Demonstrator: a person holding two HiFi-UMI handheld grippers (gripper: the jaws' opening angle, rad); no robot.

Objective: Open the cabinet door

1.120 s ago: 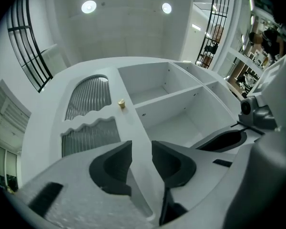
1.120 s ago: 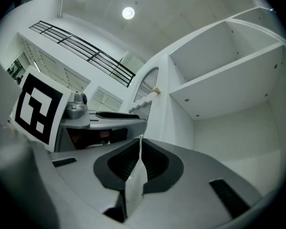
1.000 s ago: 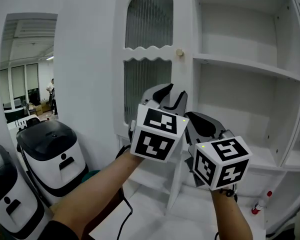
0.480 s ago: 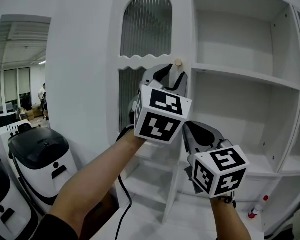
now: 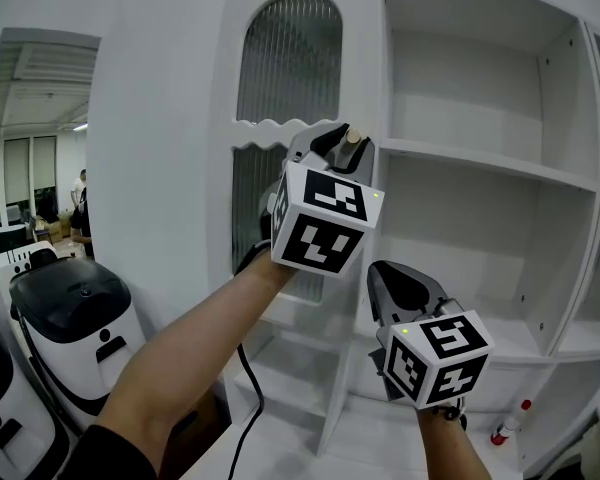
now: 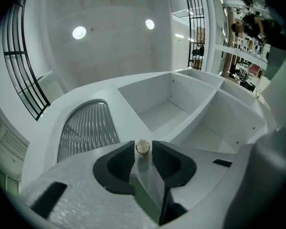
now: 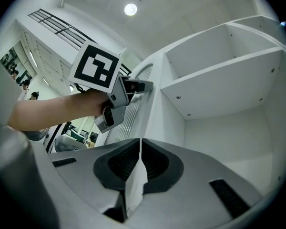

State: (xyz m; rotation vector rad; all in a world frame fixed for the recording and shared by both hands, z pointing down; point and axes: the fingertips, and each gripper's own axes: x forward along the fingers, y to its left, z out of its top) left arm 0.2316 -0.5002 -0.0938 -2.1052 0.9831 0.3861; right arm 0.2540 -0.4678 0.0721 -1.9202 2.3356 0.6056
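The white cabinet door (image 5: 300,118) has ribbed arched glass panes and a small round knob (image 5: 355,136) near its right edge. My left gripper (image 5: 348,140) is raised to the knob, with a jaw on either side of it. In the left gripper view the knob (image 6: 142,147) sits between the tips of that gripper (image 6: 143,152); a thin gap shows on one side, so it is open. My right gripper (image 5: 383,273) hangs lower and to the right, shut on nothing (image 7: 140,144). It looks up at the left gripper (image 7: 145,85).
Open white shelves (image 5: 490,158) fill the cabinet to the right of the door. A white machine with a black lid (image 5: 75,298) stands at the lower left. A black cable (image 5: 245,388) hangs under my left arm. A small red-capped bottle (image 5: 510,430) lies at the cabinet bottom.
My left gripper has risen from below the knob until its jaws flank it. The right gripper has stayed where it was.
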